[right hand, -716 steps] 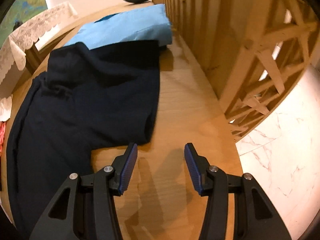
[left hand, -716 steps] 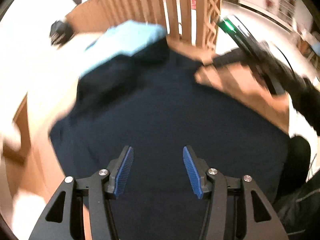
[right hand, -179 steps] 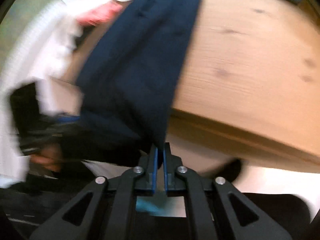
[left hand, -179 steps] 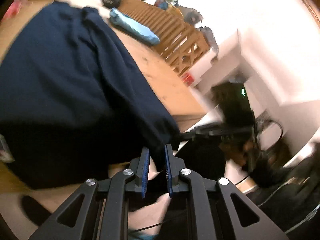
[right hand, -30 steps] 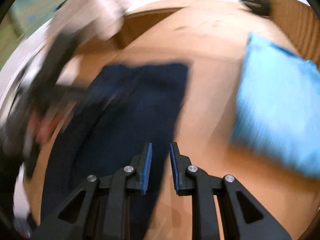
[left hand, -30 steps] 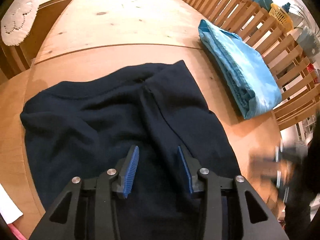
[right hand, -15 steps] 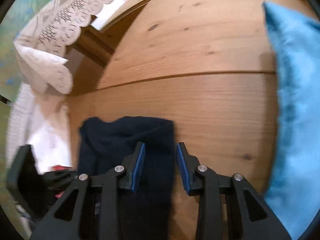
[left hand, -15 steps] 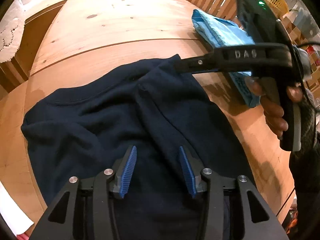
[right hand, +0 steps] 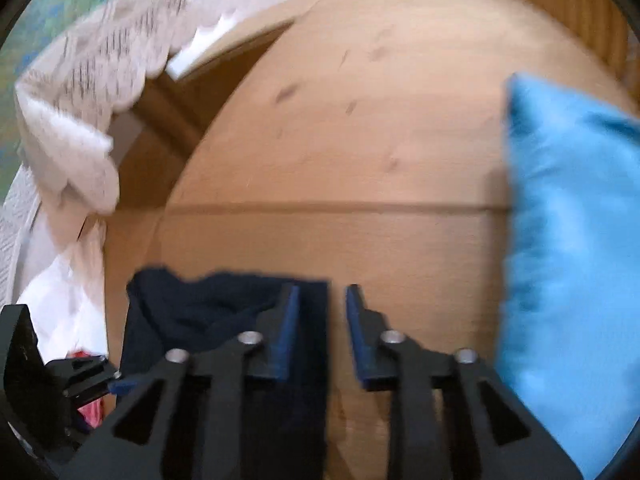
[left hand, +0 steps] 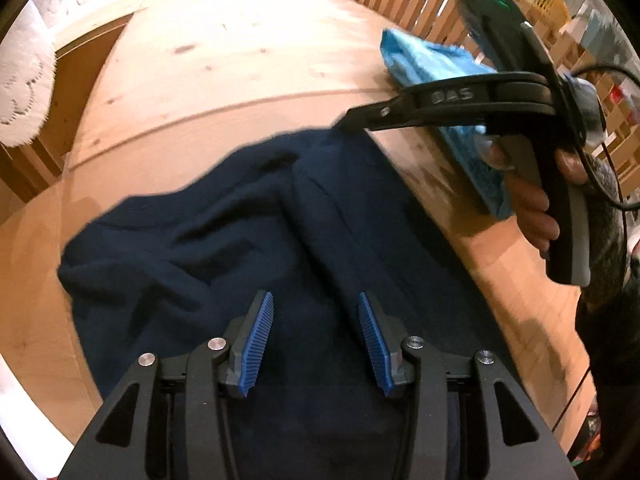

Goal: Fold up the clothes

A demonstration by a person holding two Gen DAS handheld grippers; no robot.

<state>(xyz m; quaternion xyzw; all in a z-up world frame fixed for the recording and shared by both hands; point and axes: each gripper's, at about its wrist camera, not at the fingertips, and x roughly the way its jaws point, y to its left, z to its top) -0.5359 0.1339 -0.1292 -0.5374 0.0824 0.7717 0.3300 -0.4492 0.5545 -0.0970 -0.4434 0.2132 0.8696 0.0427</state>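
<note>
Meanwhile, a partly folded, rumpled dark navy garment [left hand: 248, 240] is spread mid-frame on the wooden table [left hand: 240, 60], both left gripper [left hand: 316, 340] and right gripper [right hand: 320, 332] parted, gripping nothing, smoothing judged outstanding.

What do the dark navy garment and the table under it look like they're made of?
Navy garment: seemingly a soft matte knit, maybe fleece or cotton jersey; it slumps in thick folds without shine. Table: light, smooth-finished wood, probably pine, showing knots and grain.

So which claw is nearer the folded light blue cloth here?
Right. The right claw sits at the navy garment's far corner, just beside the light blue cloth. The left claw hovers over the garment's middle, farther away.
</note>
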